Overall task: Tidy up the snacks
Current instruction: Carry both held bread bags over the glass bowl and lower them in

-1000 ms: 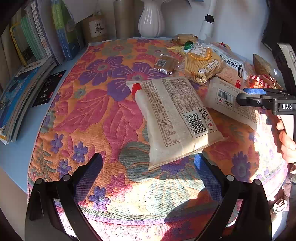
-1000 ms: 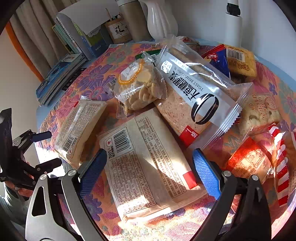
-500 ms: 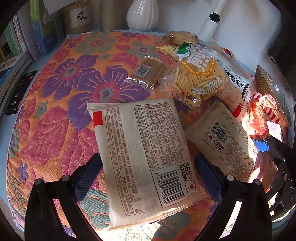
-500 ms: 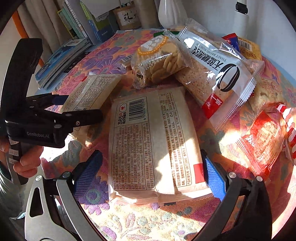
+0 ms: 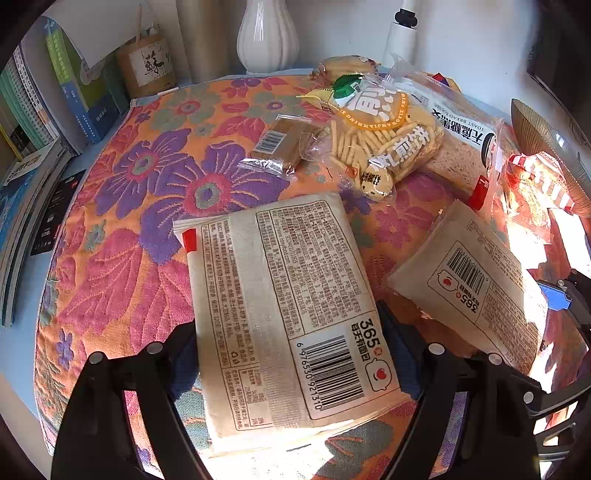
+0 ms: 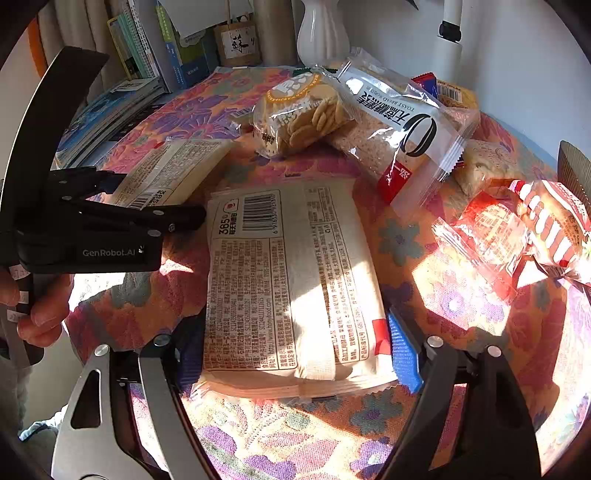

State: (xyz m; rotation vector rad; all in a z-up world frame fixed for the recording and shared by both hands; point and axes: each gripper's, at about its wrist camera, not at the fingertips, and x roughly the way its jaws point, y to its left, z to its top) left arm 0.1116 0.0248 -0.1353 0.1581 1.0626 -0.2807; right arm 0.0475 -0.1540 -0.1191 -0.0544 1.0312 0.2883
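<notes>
Two beige bread packets lie label-up on the floral cloth point(image 5: 140, 206). One packet point(image 5: 288, 306) sits between the jaws of my left gripper point(image 5: 288, 350), which are closing; both pads meet its long edges. The other packet point(image 6: 291, 280) lies between the jaws of my right gripper point(image 6: 295, 354), also closing, with the blue pads point(image 6: 402, 354) against its sides. In the right wrist view the left gripper point(image 6: 159, 199) shows at the left on its packet point(image 6: 173, 173). The left wrist view catches the right gripper's blue pad point(image 5: 554, 295) beside the second packet point(image 5: 476, 288).
Behind the packets are a bag of rice crackers point(image 5: 384, 144), a toast bread bag point(image 6: 402, 122), a small brown bar point(image 5: 280, 144) and red-striped packets point(image 6: 517, 229). A white vase point(image 5: 267, 33) and books point(image 5: 44, 110) line the back and left. A hand point(image 6: 40, 314) holds the left gripper.
Both grippers have moved forward until each packet lies between its jaws. Both pairs of jaws have narrowed from wide open onto the packets' edges.
</notes>
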